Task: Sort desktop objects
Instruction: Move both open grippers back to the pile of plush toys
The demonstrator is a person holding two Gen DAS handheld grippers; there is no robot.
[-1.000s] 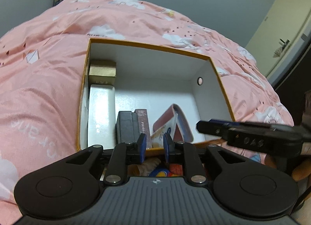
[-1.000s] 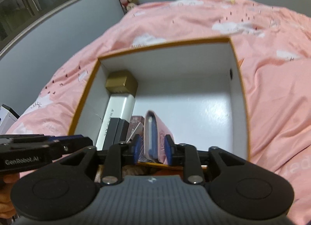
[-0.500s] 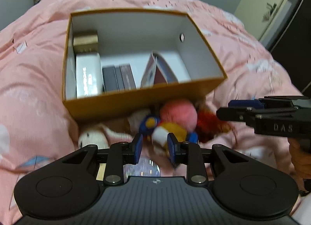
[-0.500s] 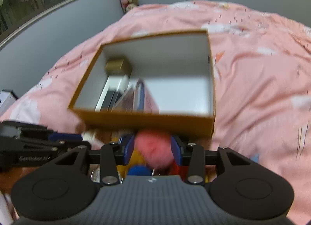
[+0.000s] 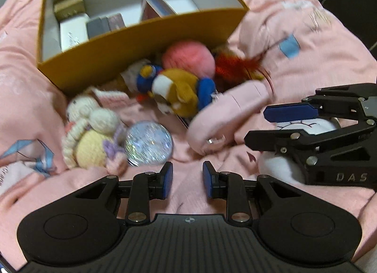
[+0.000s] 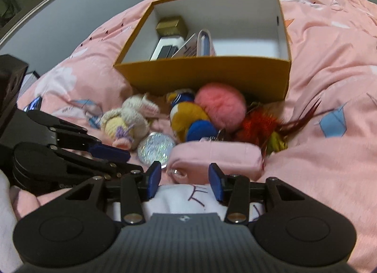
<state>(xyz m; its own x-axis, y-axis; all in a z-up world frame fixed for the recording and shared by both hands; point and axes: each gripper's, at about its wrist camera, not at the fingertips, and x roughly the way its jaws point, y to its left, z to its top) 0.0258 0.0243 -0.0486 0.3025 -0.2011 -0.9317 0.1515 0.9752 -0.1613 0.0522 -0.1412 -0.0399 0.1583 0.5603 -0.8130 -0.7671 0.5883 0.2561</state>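
An orange box (image 5: 141, 44) with white inside sits on the pink quilt. In front of it lie a pink pompom (image 5: 188, 58), a brown-and-blue plush (image 5: 179, 93), a red feather toy (image 5: 233, 68), a cream crochet bunny (image 5: 92, 136), a glitter ball (image 5: 148, 143) and a pink pouch (image 5: 226, 112). My left gripper (image 5: 187, 178) hangs open over bare quilt just short of the ball. My right gripper (image 6: 186, 178) is opening, and a white plush (image 6: 183, 198) with red stitching lies between its fingers. I see no pad pressing on it.
The box holds a gold carton (image 5: 69, 5), a white carton (image 5: 73, 32), dark cases (image 5: 103, 25) and an upright pink booklet (image 6: 205, 42). The quilt (image 6: 329, 98) rises in soft folds to the right. The two grippers are close together, side by side.
Both grippers drew back from over the box and tilted down onto the toy pile. Both pairs of jaws stand wider. The pink booklet is no longer between the right fingers.
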